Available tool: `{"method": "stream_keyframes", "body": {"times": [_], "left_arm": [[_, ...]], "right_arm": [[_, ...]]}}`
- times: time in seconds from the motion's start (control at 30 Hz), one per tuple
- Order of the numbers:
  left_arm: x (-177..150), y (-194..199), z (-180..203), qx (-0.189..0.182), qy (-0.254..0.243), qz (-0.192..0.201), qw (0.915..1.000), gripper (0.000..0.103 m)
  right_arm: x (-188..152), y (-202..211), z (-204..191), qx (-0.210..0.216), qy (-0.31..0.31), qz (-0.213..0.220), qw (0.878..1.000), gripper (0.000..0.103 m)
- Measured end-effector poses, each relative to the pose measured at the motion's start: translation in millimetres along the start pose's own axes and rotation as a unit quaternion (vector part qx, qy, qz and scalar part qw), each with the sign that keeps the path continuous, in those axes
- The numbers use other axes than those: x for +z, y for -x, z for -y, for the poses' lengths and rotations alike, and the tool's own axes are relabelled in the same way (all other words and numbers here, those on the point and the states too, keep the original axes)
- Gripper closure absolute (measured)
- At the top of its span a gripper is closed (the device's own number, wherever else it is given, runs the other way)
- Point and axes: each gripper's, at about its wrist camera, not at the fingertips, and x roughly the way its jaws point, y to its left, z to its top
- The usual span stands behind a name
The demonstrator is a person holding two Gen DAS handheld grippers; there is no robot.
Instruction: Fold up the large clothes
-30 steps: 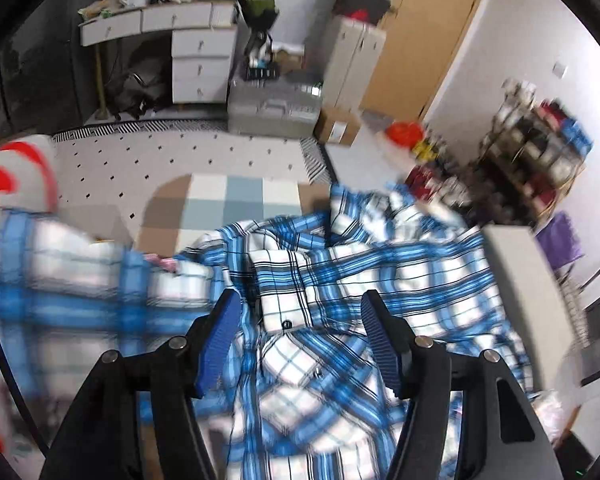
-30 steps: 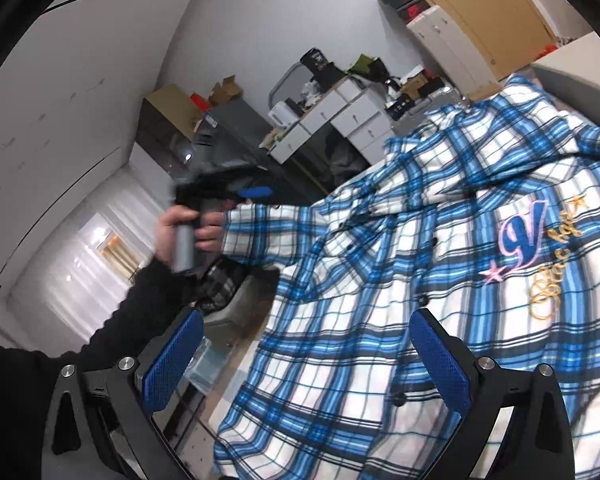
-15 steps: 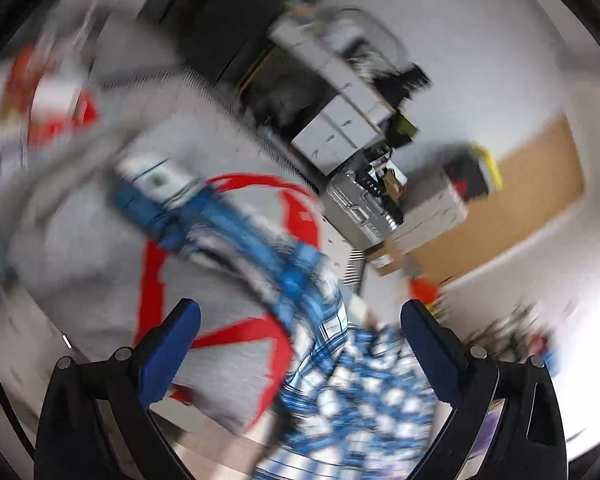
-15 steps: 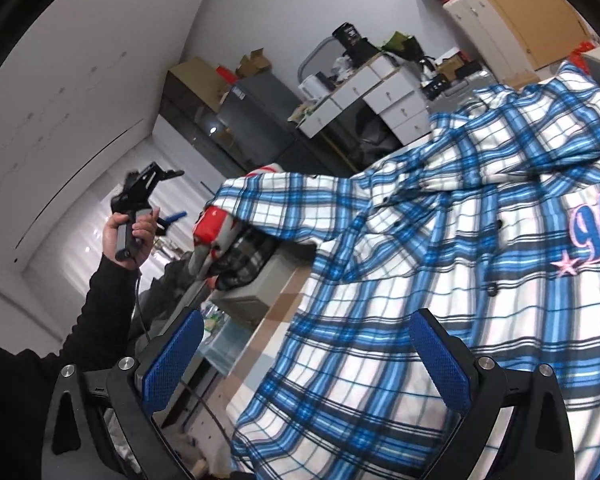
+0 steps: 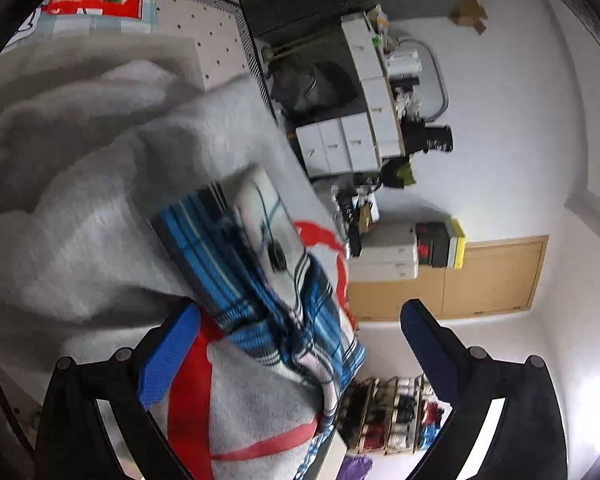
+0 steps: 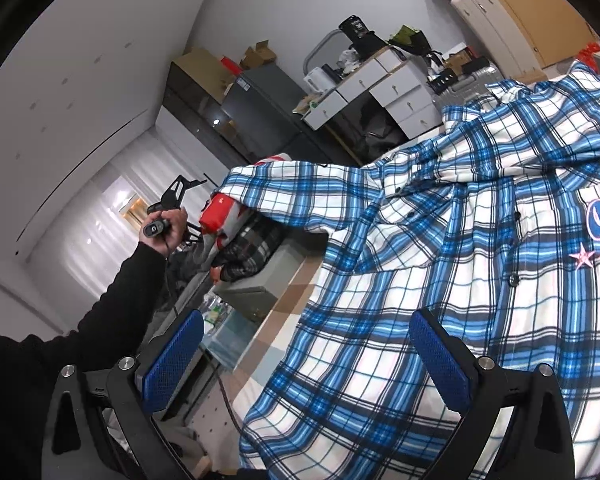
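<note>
Far left in the right wrist view, the left hand-held gripper (image 6: 182, 210) hangs with jaws apart and empty. Its neighbour, the plaid sleeve (image 6: 284, 192), stretches leftward from the plaid shirt (image 6: 440, 280) spread on the table (image 6: 288, 304). Right hand-held gripper (image 6: 306, 354) gapes empty above the shirt.

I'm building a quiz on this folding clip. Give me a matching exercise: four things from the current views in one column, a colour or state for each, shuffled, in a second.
Things:
1. plaid shirt
2. left claw
3. sleeve on the person's arm
4. drawer unit

Colour or state:
A. black
B. white
C. blue and white check, spread out flat
D. open, nothing gripped

Pairs: 1-C, 2-D, 3-A, 4-B
</note>
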Motion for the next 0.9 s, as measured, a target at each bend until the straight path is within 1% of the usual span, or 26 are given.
{"method": "stream_keyframes", "body": {"times": [0.07,0.1,0.17,0.2,0.23,0.27,0.33,0.37,0.4,0.43,0.47,0.5,0.57,0.6,0.63,0.67,0.7,0.77,0.83,0.9], "left_arm": [[0.3,5.0,13.7,0.007,-0.019,0.016,0.9997,0.005],[-0.4,4.4,18.8,0.011,-0.028,0.018,0.9994,0.005],[0.1,8.5,24.6,0.007,-0.044,0.026,0.9987,0.005],[-0.6,6.0,31.7,0.011,-0.062,0.029,0.9976,0.005],[4.4,9.8,28.2,0.013,-0.074,0.032,0.9966,0.006],[6.9,9.5,28.1,0.013,-0.081,0.037,0.9959,0.011],[11.5,4.8,25.6,0.017,-0.087,0.036,0.9954,0.016],[13.1,0.8,24.0,0.032,-0.087,0.038,0.995,0.016],[13.8,3.4,17.6,0.057,-0.09,0.044,0.9934,0.016],[16.3,-0.4,12.2,0.093,-0.094,0.053,0.9897,0.016],[18.6,-5.8,7.8,0.111,-0.092,0.058,0.9879,0.016],[19.7,-9.8,3.4,0.112,-0.086,0.059,0.9882,0.016],[21.4,-12.9,-5.1,0.102,-0.074,0.057,0.9904,0.016],[21.8,-11.9,-5.9,0.098,-0.076,0.066,0.99,0.018],[21.3,-8.3,-3.3,0.099,-0.08,0.073,0.9891,0.036],[20.5,-6.4,-1.6,0.098,-0.085,0.075,0.9887,0.061],[22.1,-6.5,3.5,0.104,-0.099,0.071,0.9872,0.067],[18.6,-2.6,15.9,0.115,-0.127,0.075,0.9824,0.095],[14.6,3.6,30.8,0.115,-0.155,0.085,0.9775,0.096],[9.7,13.2,48.7,0.099,-0.183,0.103,0.9727,0.098]], "right_arm": [[-1.2,-2.6,-0.2,-0.002,0.001,-0.006,1.0,0.0],[-1.4,-3.9,-0.1,-0.004,0.001,-0.008,1.0,0.0],[-1.4,-6.1,-0.1,-0.004,0.001,-0.009,1.0,0.0],[-0.9,-7.2,-0.1,-0.003,0.001,-0.009,1.0,0.0],[-0.5,-8.6,-0.3,-0.002,0.001,-0.008,1.0,0.0],[-0.3,-9.7,-0.2,-0.001,0.0,-0.008,1.0,0.0],[-1.0,-12.1,-0.6,0.001,-0.001,-0.011,1.0,0.0],[-1.4,-13.3,-0.9,0.002,0.0,-0.013,1.0,0.0],[-2.0,-13.9,-1.6,0.003,0.001,-0.014,1.0,0.0],[-2.8,-14.2,-2.6,0.004,0.004,-0.015,1.0,0.0],[-3.4,-13.9,-3.2,0.004,0.006,-0.014,1.0,0.0],[-4.2,-13.6,-3.6,0.003,0.008,-0.014,1.0,0.0],[-5.9,-13.0,-3.3,0.005,0.008,-0.014,1.0,0.0],[-6.7,-12.7,-2.3,0.005,0.007,-0.015,1.0,0.0],[-7.3,-12.2,-1.3,0.003,0.005,-0.016,1.0,0.0],[-8.0,-11.9,0.3,0.001,0.003,-0.016,1.0,0.0],[-8.3,-11.1,2.0,0.0,-0.001,-0.016,1.0,0.0],[-8.0,-7.9,4.4,0.003,-0.007,-0.013,1.0,0.0],[-7.7,-4.6,6.7,0.006,-0.011,-0.007,1.0,0.0],[-7.4,-3.7,8.6,0.008,-0.015,-0.005,1.0,0.0]]}}
